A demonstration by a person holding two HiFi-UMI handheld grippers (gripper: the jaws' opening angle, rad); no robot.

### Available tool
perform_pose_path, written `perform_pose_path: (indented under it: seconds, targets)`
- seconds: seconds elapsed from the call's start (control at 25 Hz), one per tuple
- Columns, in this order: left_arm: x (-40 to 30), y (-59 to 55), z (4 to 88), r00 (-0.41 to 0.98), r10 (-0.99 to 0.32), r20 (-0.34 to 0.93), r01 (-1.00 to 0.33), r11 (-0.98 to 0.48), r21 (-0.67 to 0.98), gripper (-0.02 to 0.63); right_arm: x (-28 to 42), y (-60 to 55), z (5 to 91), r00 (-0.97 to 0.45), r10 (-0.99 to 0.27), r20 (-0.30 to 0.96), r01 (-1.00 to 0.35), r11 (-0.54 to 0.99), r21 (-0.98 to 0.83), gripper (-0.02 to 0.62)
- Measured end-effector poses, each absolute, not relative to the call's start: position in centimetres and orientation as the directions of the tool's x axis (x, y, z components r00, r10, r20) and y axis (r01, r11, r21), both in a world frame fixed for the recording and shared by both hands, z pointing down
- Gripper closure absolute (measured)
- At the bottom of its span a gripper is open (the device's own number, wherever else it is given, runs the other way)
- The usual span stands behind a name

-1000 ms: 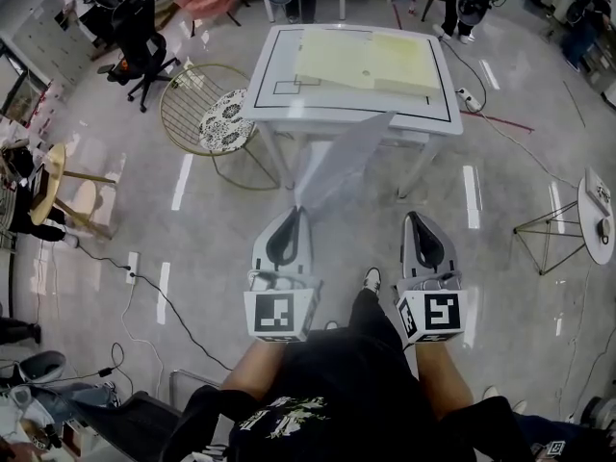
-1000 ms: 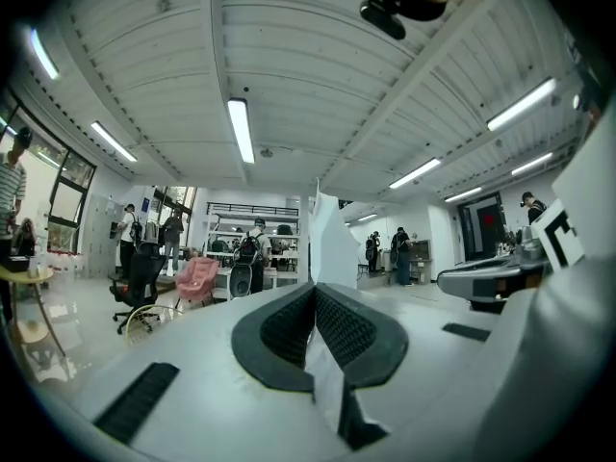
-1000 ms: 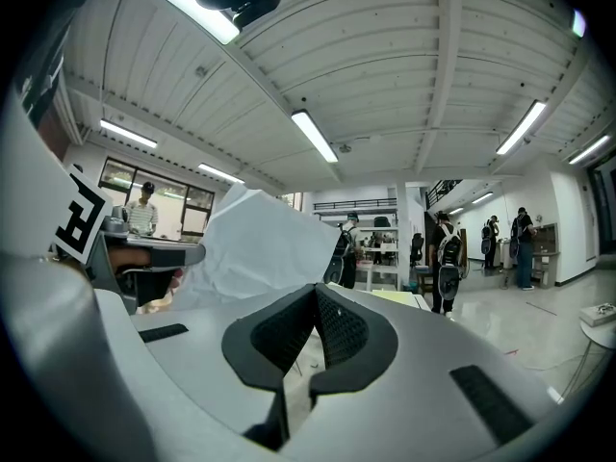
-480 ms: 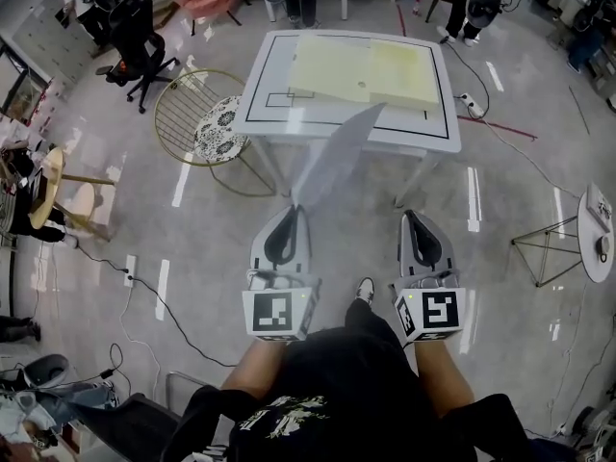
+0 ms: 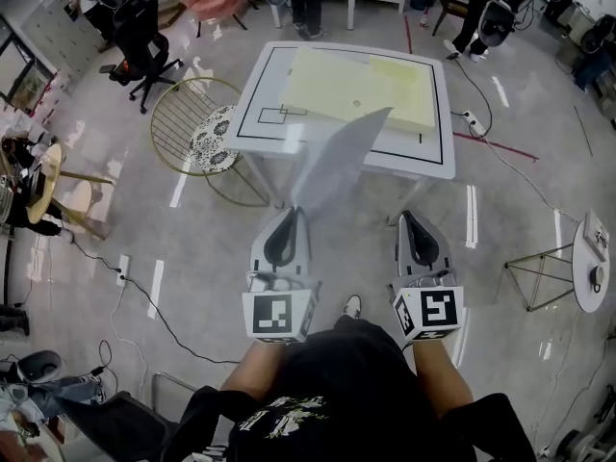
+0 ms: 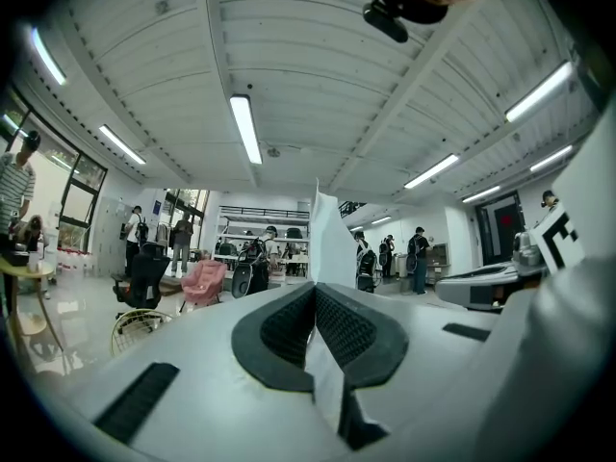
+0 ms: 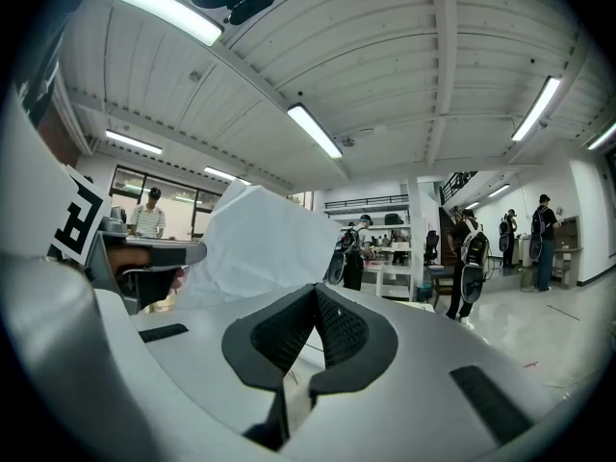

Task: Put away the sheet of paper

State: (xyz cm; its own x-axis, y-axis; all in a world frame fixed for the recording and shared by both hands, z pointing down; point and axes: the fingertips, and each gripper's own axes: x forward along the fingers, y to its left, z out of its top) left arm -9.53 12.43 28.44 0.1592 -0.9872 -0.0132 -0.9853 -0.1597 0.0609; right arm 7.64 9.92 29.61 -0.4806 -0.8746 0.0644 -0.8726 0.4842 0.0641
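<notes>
Left gripper (image 5: 292, 212) is clenched on one corner of the thin white sheet of paper (image 5: 337, 157). The left gripper view shows the sheet (image 6: 330, 243) pinched edge-on between the ribbed black pads. Right gripper (image 5: 410, 216) has its jaws together with nothing between them, just beside the left one and on the person's side of the white square table with a black outline (image 5: 258, 131).

The sheet stands up off the jaws. From the head view its free end overlaps the table's near edge, while the gripped corner is short of that edge and over the floor.

Judged step: carrying the paper to the table, not yet placing it. A pale yellow flat pad (image 5: 351, 87) lies on the table's far half; whether that is the target spot I cannot tell.

To do it well:
- Hold the pinch firm, since a one-corner grip lets the sheet flop.
- Approach the near edge squarely.
- Bring the right gripper to the free corner for support.
- Lay the sheet flat on the table, then let go.
</notes>
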Motion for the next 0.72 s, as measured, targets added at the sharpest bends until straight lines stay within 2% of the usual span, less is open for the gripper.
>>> perform_pose_path:
  seconds: [0.72]
  targets:
    - [-6.7,6.7,29.2,0.096,-0.995,-0.013,-0.995,-0.096,0.029,0.606,10.7,3.6,30.9,-0.527,-0.848,0.058,-0.848,0.529,0.04,0.598]
